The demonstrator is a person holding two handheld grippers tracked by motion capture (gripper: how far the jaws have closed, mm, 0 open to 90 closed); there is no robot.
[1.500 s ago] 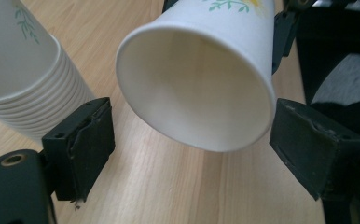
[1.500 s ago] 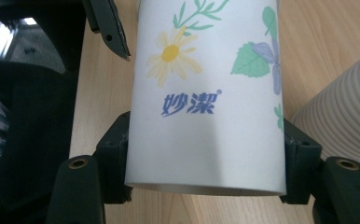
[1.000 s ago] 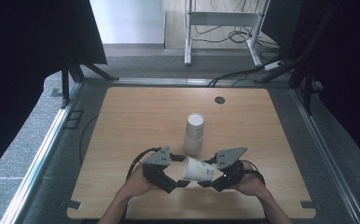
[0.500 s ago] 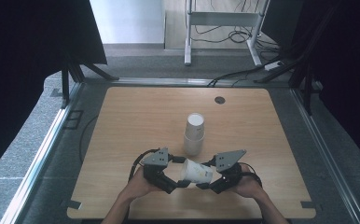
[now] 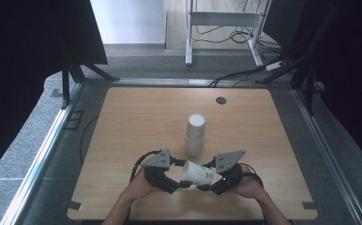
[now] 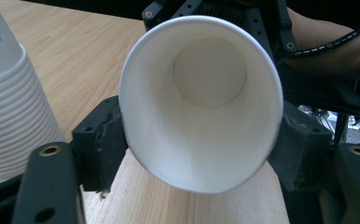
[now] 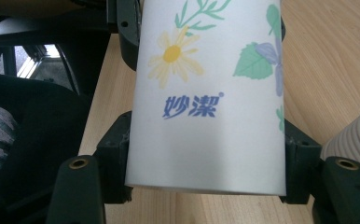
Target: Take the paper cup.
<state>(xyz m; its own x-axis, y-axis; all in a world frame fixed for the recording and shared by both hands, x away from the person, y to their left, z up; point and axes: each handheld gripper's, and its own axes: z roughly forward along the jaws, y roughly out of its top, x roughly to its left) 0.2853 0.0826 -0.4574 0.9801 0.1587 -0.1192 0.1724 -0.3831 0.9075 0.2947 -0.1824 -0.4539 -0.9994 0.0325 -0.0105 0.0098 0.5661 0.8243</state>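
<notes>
Paper cup [image 7: 206, 98]: white, daisy and leaf print, blue lettering, lying sideways.

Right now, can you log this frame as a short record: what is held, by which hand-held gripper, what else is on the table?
held item: paper cup, lying on its side between both hands, above the table
left hand-held gripper: jaws have just been closing, pads on the cup's open rim
right hand-held gripper: shut on the cup's printed wall
cup print: daisy, leaves, blue characters
also on table: upside-down stack of cups, behind the held cup
cup inside: empty
</notes>
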